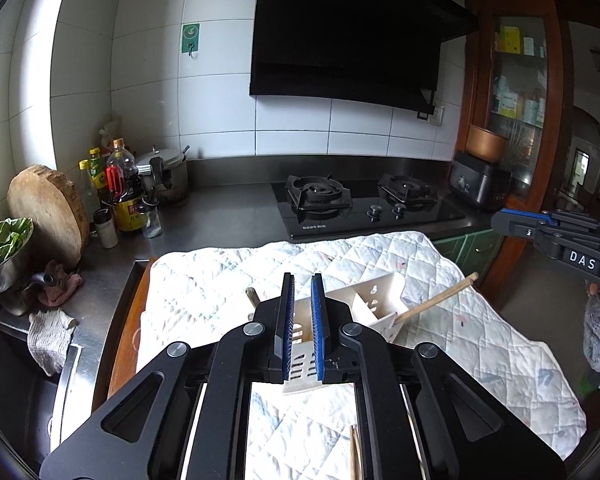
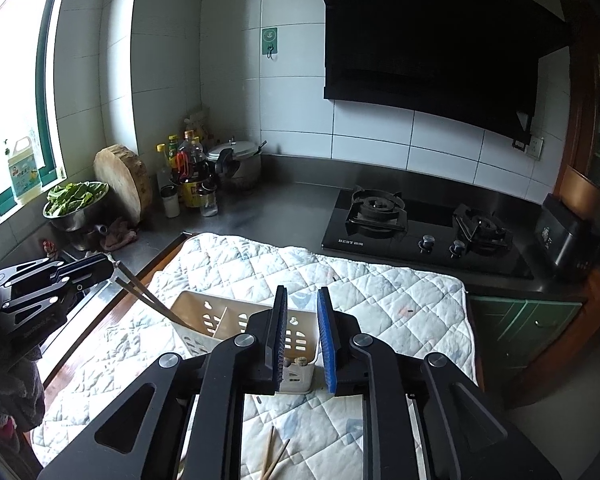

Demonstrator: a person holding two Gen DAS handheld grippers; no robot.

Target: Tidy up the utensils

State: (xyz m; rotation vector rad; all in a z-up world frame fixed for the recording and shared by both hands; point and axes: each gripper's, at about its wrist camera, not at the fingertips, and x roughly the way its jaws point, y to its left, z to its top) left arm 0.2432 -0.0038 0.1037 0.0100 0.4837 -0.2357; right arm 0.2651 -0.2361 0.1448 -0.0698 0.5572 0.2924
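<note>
The left gripper (image 2: 113,274), black with blue pads, clamps the upper ends of a pair of brown wooden chopsticks (image 2: 147,298), whose tips slant down into the left compartment of a cream plastic slotted utensil holder (image 2: 219,322). The right gripper (image 2: 303,344), of the same make, hovers over the holder's near right corner with its pads slightly apart and nothing pinched between them. The holder stands on a white quilted cloth (image 2: 380,300) spread on the counter. More wooden chopsticks (image 2: 273,458) lie loose on the cloth below the right gripper. A black two-burner gas hob (image 2: 420,228) sits beyond the cloth.
</note>
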